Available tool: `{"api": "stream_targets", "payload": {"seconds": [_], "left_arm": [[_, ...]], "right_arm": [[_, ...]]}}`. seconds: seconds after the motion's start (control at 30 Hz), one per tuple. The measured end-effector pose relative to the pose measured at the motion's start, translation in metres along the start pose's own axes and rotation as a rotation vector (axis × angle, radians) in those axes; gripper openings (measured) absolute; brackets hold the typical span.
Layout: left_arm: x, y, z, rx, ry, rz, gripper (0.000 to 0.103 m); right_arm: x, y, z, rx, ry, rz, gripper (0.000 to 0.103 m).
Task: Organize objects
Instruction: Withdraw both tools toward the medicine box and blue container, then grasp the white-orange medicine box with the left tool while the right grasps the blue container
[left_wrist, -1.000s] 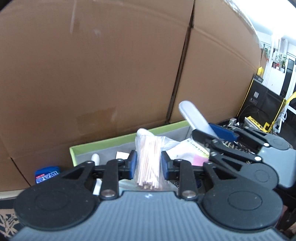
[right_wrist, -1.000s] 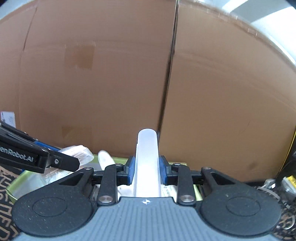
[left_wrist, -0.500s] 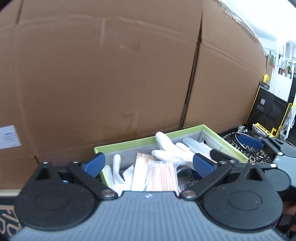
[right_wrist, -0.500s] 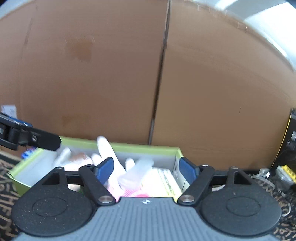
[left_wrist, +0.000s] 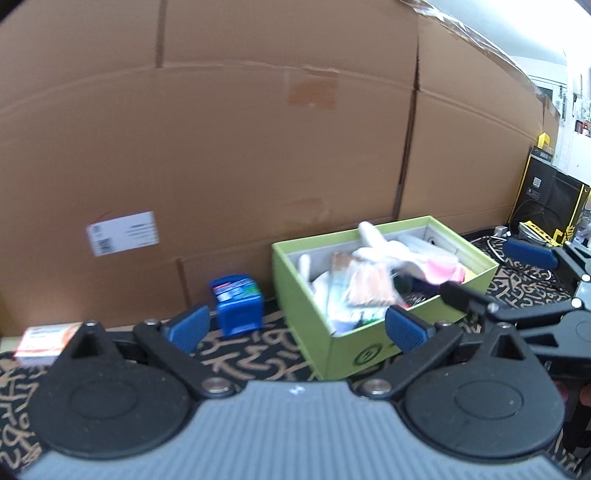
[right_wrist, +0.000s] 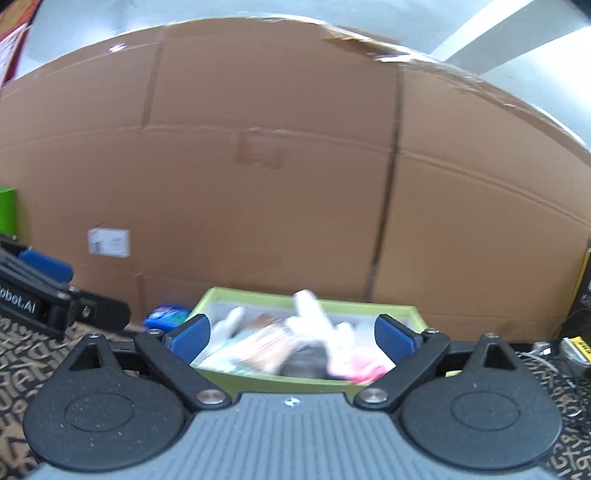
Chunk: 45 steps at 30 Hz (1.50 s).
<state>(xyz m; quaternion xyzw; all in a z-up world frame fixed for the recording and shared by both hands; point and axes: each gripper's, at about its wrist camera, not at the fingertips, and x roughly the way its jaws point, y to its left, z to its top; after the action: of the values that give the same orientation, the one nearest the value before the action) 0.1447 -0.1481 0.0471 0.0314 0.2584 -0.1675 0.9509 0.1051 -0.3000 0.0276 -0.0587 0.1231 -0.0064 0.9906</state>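
Note:
A green box (left_wrist: 314, 288) stands on the patterned mat, also in the right wrist view (right_wrist: 266, 380). It holds a bag of wooden sticks (left_wrist: 369, 288), white gloves (left_wrist: 384, 247), a pink item (left_wrist: 447, 269) and other things. My left gripper (left_wrist: 297, 328) is open and empty, in front of and left of the box. My right gripper (right_wrist: 293, 338) is open and empty, just in front of the box. The right gripper also shows at the right of the left wrist view (left_wrist: 532, 280).
A blue container (left_wrist: 238, 302) stands left of the box against a tall cardboard wall (left_wrist: 258, 147). A white and orange packet (left_wrist: 46, 341) lies at far left. Cables and black and yellow equipment (left_wrist: 543, 206) sit at the right.
Both grippers opened and let go: the stick bag from the left, the white plastic piece from the right, both now in the box. Both grippers pulled back from it.

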Motion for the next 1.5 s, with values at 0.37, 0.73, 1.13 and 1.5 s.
{"api": "stream_targets", "payload": {"seconds": [0.37,0.73,1.13,1.5], "left_arm": [[-0.034,0.08,-0.067,-0.104,0.043,0.101,0.103],[-0.022,0.201,-0.101,-0.254,0.1,0.321,0.103],[0.054,0.267,-0.078,-0.249,0.133,0.362,0.103],[0.091,0.258,-0.066,-0.111,0.155,0.412,0.103]], "right_arm": [[0.008,0.09,-0.032,-0.06,0.101,0.193,0.099],[0.045,0.147,-0.031,0.0,0.146,0.238,0.099],[0.123,0.179,-0.027,0.073,0.215,0.122,0.098],[0.184,0.179,-0.018,0.121,0.248,-0.085,0.098]]}}
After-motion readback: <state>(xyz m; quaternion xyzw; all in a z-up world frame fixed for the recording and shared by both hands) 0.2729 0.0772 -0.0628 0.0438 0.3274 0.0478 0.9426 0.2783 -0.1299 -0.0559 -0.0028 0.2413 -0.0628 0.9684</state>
